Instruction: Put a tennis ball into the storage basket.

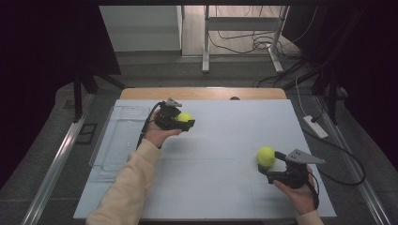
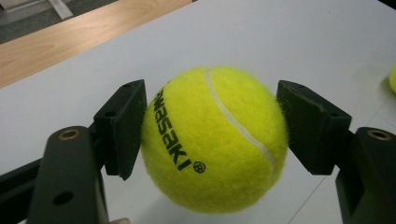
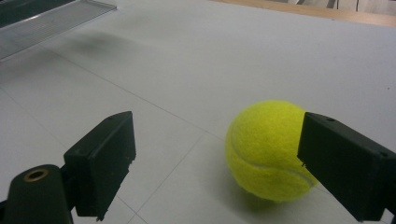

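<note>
My left gripper [image 1: 187, 121] hangs a little above the back left of the white board [image 1: 220, 187], shut on a yellow tennis ball [image 1: 184, 116]. In the left gripper view both black pads [image 2: 125, 128] press on that ball [image 2: 215, 140], whose black printed lettering faces the camera. A second yellow tennis ball [image 1: 266, 156] lies on the board at the front right. My right gripper [image 1: 274, 166] stands open around it. In the right gripper view that ball [image 3: 264, 149] sits close by the right jaw and well clear of the left one.
A clear plastic tray [image 1: 117, 136] lies along the board's left edge, and its corner shows in the right gripper view [image 3: 51, 18]. A wooden table edge [image 1: 202, 93] runs behind the board. Cables and metal table legs [image 1: 205, 47] stand on the floor beyond.
</note>
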`<state>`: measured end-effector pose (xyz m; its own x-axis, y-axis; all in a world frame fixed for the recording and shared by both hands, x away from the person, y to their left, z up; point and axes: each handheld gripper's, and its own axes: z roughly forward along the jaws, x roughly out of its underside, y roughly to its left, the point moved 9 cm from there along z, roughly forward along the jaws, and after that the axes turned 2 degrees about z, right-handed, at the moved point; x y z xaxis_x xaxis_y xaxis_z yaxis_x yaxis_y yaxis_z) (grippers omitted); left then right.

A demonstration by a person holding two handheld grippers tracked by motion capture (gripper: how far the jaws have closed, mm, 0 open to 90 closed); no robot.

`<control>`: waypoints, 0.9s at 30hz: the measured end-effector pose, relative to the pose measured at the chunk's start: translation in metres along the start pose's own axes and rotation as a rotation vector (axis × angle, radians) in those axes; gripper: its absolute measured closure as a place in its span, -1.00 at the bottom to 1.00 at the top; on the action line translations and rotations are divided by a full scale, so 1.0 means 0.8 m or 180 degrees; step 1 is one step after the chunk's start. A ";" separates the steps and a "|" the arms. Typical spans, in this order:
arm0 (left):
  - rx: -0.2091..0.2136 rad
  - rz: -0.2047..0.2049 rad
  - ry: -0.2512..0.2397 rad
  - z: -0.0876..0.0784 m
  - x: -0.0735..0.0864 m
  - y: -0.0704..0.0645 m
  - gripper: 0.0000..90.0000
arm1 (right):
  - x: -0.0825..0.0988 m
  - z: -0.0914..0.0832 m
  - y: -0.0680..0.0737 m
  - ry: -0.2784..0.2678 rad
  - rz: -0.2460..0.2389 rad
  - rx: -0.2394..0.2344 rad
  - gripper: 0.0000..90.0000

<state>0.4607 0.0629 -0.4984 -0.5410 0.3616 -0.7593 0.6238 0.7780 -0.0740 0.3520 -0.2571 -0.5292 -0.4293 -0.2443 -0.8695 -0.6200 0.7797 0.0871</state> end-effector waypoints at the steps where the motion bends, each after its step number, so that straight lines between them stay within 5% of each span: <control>1: -0.0002 0.0005 -0.0006 -0.001 0.000 -0.001 -0.36 | 0.000 0.000 0.000 0.0003 -0.0011 0.0000 -0.75; 27: 0.0001 0.0001 -0.0252 -0.032 -0.010 -0.003 -0.36 | 0.000 0.001 0.001 0.0004 -0.0014 0.0001 -0.75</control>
<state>0.4495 0.0713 -0.4758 -0.4945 0.3201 -0.8081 0.6241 0.7778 -0.0738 0.3520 -0.2564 -0.5293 -0.4274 -0.2484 -0.8693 -0.6217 0.7788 0.0831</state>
